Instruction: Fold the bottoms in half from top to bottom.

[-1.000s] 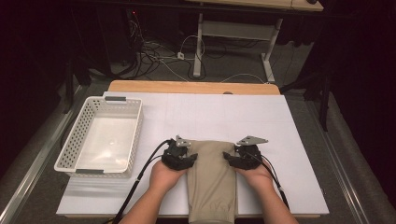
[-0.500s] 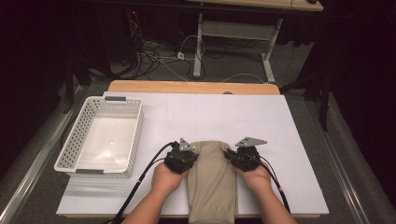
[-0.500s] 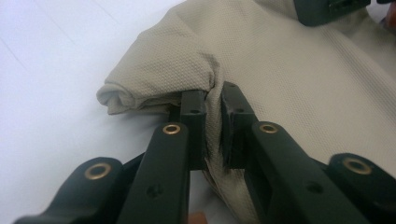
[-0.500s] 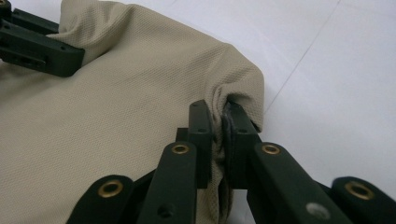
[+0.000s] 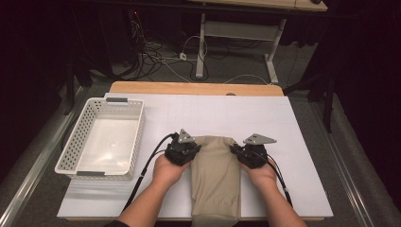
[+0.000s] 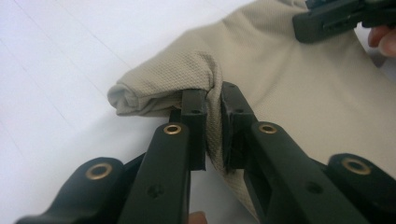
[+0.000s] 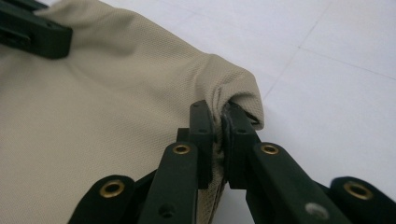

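A folded beige cloth (image 5: 215, 175) lies lengthwise on the white table (image 5: 293, 123), its near end hanging past the front edge. My left gripper (image 5: 193, 150) is shut on the cloth's far left edge; in the left gripper view its jaws (image 6: 214, 116) pinch a fold of the beige cloth (image 6: 280, 84), having just closed. On the opposite edge my right gripper (image 5: 235, 151) is shut too, its jaws (image 7: 219, 126) clamping the corner of the cloth (image 7: 93, 107) after closing. Each gripper view shows the other gripper's black jaw at its top edge.
A white perforated basket (image 5: 80, 142) stands empty at the table's left. A wooden strip (image 5: 194, 88) runs along the far edge. Beyond the table, cables and a desk frame (image 5: 203, 42) stand on the dark floor. Bare table lies behind and right of the cloth.
Both grippers have moved in toward the cloth's far corners and closed on its edges. The cloth's far end has bunched and narrowed between them.
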A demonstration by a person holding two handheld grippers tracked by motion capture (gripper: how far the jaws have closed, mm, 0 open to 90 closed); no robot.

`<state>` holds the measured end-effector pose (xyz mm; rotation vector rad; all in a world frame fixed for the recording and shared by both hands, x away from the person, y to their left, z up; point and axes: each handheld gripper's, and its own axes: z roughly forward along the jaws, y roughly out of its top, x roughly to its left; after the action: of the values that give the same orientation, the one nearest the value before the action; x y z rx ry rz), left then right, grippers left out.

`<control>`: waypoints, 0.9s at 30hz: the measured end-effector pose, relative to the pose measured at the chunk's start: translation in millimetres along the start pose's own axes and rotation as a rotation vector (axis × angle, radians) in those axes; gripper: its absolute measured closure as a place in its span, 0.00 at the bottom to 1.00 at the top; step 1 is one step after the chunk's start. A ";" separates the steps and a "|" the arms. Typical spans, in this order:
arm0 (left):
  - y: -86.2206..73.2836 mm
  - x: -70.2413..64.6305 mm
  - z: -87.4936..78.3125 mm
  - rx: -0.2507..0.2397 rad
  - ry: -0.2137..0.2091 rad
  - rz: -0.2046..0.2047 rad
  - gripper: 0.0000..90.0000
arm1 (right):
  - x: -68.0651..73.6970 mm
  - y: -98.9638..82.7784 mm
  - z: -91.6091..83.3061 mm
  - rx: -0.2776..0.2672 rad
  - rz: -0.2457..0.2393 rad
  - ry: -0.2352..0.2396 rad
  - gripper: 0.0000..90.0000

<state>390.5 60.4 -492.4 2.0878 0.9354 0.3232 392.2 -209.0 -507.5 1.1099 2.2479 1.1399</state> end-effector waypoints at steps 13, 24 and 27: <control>128.5 38.2 -18.0 -0.143 0.212 -0.030 0.50 | -62.4 126.3 -7.0 -0.116 0.058 -0.149 0.56; 30.4 -7.2 -22.5 -0.058 0.093 0.083 0.37 | -31.7 61.4 -38.0 -0.091 0.026 -0.107 0.46; 1.9 -22.2 -31.2 -0.054 0.048 0.081 0.37 | -16.1 34.3 -48.9 -0.091 0.026 -0.091 0.46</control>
<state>360.2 61.6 -469.1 2.0804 0.8618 0.4374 387.6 -233.9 -451.1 1.1342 2.0977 1.1658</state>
